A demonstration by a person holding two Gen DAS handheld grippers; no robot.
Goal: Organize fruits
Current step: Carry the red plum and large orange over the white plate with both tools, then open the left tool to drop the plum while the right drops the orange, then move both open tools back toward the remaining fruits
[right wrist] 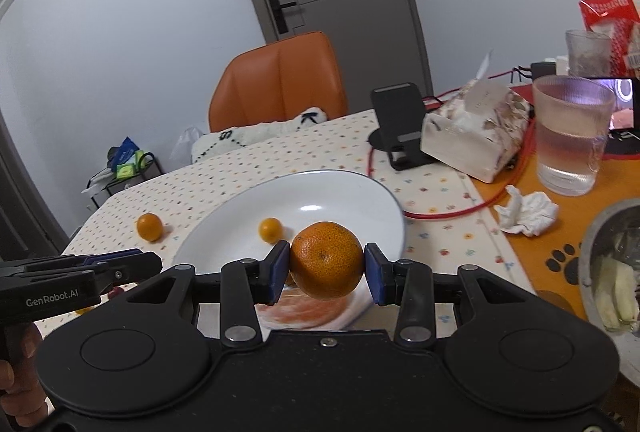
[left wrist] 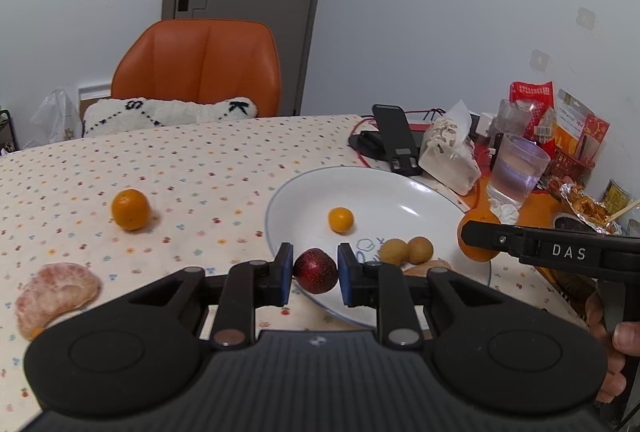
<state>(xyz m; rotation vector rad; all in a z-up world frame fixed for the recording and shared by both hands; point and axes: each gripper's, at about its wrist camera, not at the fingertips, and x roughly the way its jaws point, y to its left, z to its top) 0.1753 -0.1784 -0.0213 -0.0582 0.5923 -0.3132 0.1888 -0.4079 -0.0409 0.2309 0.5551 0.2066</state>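
**Left wrist view: a dark plum and an orange, each clamped over the plate**

Left wrist view, from left to right: a peeled pomelo segment (left wrist: 56, 296) lies at the lower left on the dotted counter (left wrist: 192, 168), and a small orange (left wrist: 131, 209) sits apart from it, further up. In the lower centre the left hand-held gripper (left wrist: 315, 274) is clamped on a dark red plum (left wrist: 316, 271), both blue pads touching its sides, at the near rim of the white plate (left wrist: 400, 192). On the plate rest a kumquat (left wrist: 341, 219) and two brown longans (left wrist: 406, 251) touching each other. At the right edge the other tool reaches in, with a water glass (left wrist: 516, 172) above it.

Right wrist view, again left to right: the same small orange sits on the cloth at mid left, the kumquat lies on the plate, and in the centre the right hand-held gripper (right wrist: 326, 268) is closed on a large orange (right wrist: 327, 259), held above the plate's near edge. A tissue pack (right wrist: 476, 136) and a crumpled tissue (right wrist: 528, 212) lie toward the right.
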